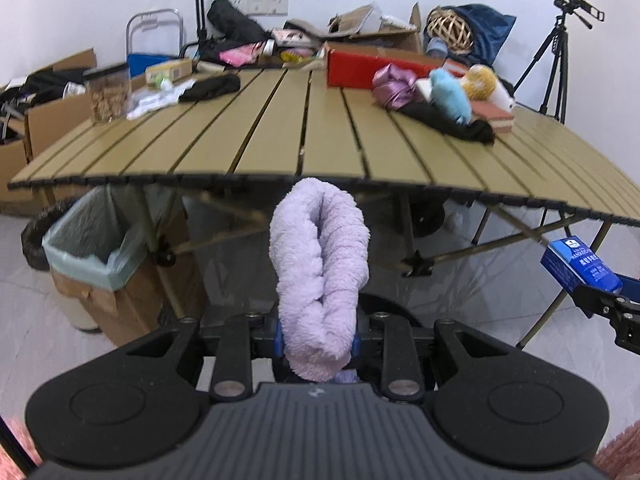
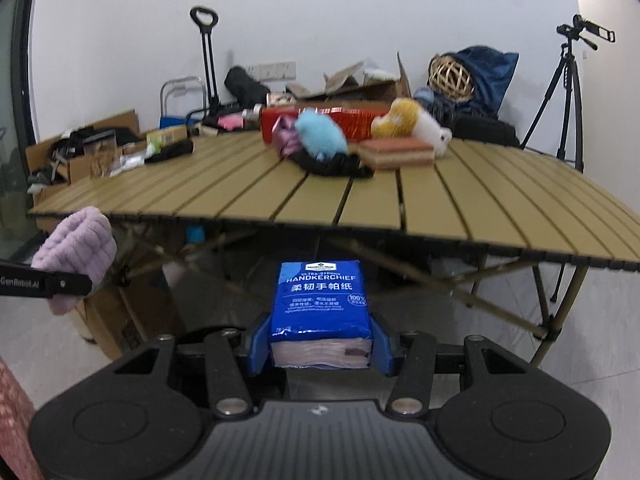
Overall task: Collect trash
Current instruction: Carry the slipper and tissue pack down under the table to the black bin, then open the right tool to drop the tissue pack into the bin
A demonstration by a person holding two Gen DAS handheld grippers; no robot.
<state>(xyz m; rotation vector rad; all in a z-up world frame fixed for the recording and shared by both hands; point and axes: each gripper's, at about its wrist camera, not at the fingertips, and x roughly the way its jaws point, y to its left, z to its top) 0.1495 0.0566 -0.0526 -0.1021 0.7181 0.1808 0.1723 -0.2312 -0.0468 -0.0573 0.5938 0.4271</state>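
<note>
A: Which step is the person at?

B: By the look of it, carrying. Both grippers are loaded and held off the near edge of the table point(image 1: 280, 136), below its top. The left gripper point(image 1: 319, 342) is clenched on a towel point(image 1: 320, 264); the right gripper point(image 2: 320, 350) is clamped on a tissue pack point(image 2: 320, 304).

A: Where does each thing sit against the fingers?

B: The towel is pinched low down between the blue pads point(image 1: 279, 338) and rises ahead of them, folded over on itself. The pack stands upright between the right fingers point(image 2: 258, 344), its bottom end level with them, most of it sticking out forward.

A: And the next move?

B: Probably a drop into the bin point(image 1: 86, 256). It stands under the table's left corner, ahead and to the left of the left fingers, lined with a pale green bag and open at the top. The left gripper would need to swing left, over the opening, then let go. The right one is farther from it, so it likely goes second.

A: How do the things look?

B: The towel is lilac, fluffy and soft, so it will sag and may cling to a pad on release. The pack is blue with white print, its wrapper open at the bottom with pinkish tissue layers showing; some could slip out.
</note>
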